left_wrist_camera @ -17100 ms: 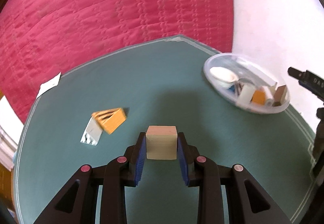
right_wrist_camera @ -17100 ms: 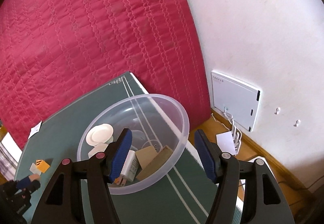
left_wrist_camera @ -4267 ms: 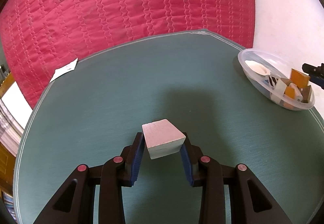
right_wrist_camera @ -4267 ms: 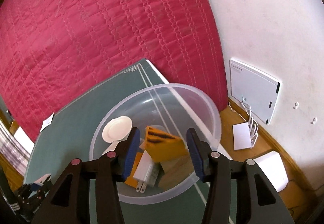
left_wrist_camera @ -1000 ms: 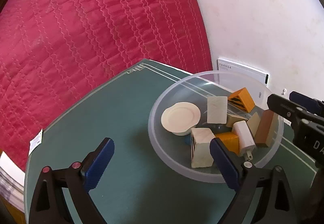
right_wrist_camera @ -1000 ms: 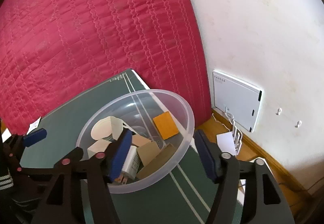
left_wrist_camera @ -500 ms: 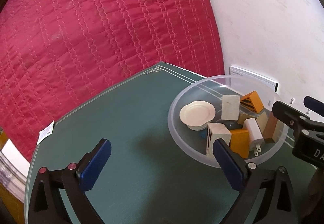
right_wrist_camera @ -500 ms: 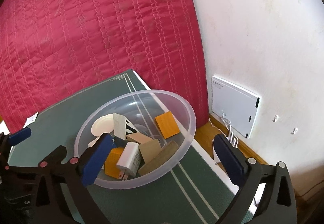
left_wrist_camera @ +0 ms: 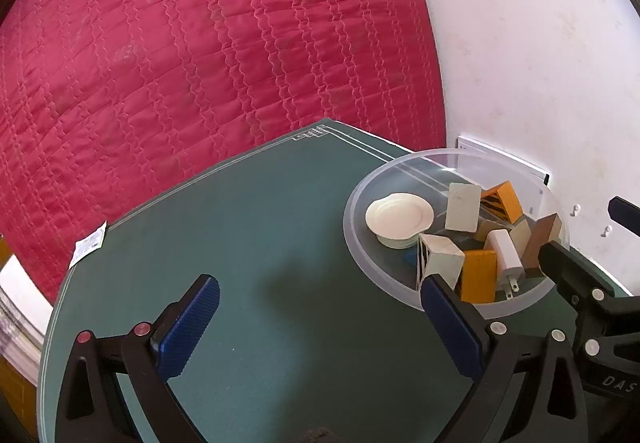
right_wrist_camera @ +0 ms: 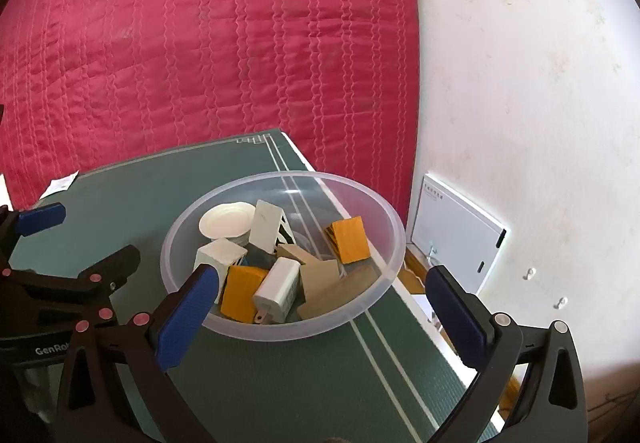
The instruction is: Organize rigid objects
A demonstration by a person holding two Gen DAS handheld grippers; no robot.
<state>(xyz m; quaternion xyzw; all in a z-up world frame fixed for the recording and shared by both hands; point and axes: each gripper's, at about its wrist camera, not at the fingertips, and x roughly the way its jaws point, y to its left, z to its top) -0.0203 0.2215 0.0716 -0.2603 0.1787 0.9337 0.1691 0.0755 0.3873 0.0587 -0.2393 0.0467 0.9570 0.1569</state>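
A clear plastic bowl point(left_wrist_camera: 356, 203) point(right_wrist_camera: 320, 323) stands at the table's far right corner. In it lie a white saucer point(left_wrist_camera: 399, 217), a white charger point(right_wrist_camera: 278, 289), an orange block point(right_wrist_camera: 240, 293), a striped orange wedge point(right_wrist_camera: 350, 239), a white striped cube point(left_wrist_camera: 442, 261) and wooden blocks point(right_wrist_camera: 340, 291). My left gripper point(left_wrist_camera: 320, 287) is open over bare table, left of the bowl. My right gripper point(right_wrist_camera: 322, 275) hangs just short of the bowl's near rim. Its jaws are opening wide, and its pads touch nothing.
The green table mat point(left_wrist_camera: 260, 227) ends close behind the bowl and along its right side point(right_wrist_camera: 420, 375). A red quilt point(left_wrist_camera: 200, 43) rises behind. A paper label point(left_wrist_camera: 88, 245) lies at the left edge. A white wall box point(right_wrist_camera: 456, 235) sits low on the right.
The right gripper's jaws have spread wide and it has drawn back a little from the bowl. The left gripper has shifted left, so the bowl now sits further right in its view.
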